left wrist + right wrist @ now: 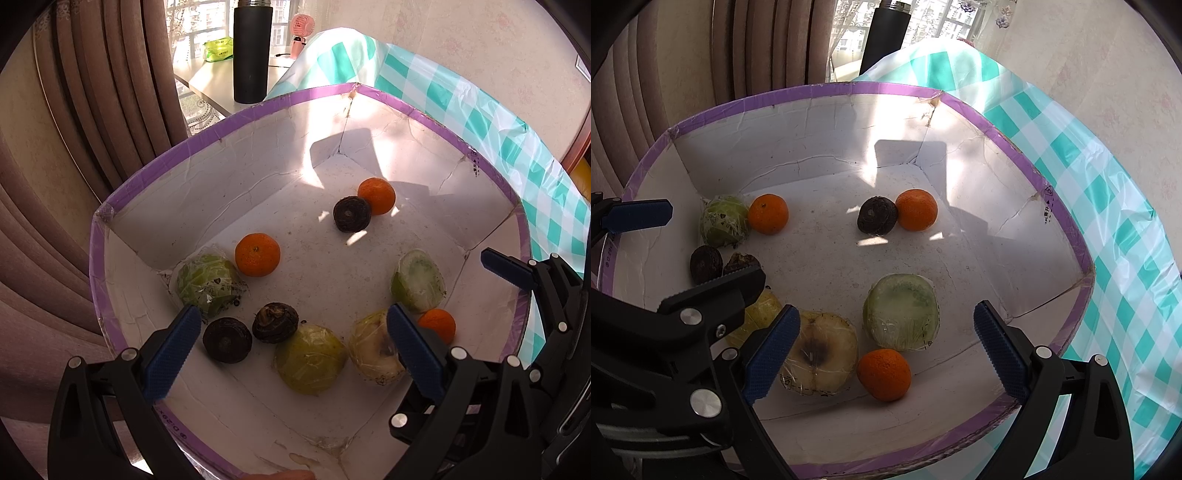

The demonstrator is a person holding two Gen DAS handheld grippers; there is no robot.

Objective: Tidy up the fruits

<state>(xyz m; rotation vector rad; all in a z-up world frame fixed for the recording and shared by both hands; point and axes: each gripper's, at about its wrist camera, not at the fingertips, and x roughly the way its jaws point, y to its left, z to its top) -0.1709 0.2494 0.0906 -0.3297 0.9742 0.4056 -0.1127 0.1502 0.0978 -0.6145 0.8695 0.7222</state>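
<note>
A white cardboard box with a purple rim holds loose fruit. Three oranges lie in it: one left of centre, one at the back beside a dark round fruit, and one near the right wall. Two more dark fruits lie at the front left. Several green and yellowish wrapped fruits lie about. My left gripper hangs open over the front fruits. My right gripper is open above the bruised wrapped fruit and the orange.
The box stands on a teal-checked tablecloth. Behind it are a black flask, a green packet, a pink fan and brown curtains. The two grippers hang close side by side; a left finger shows in the right view.
</note>
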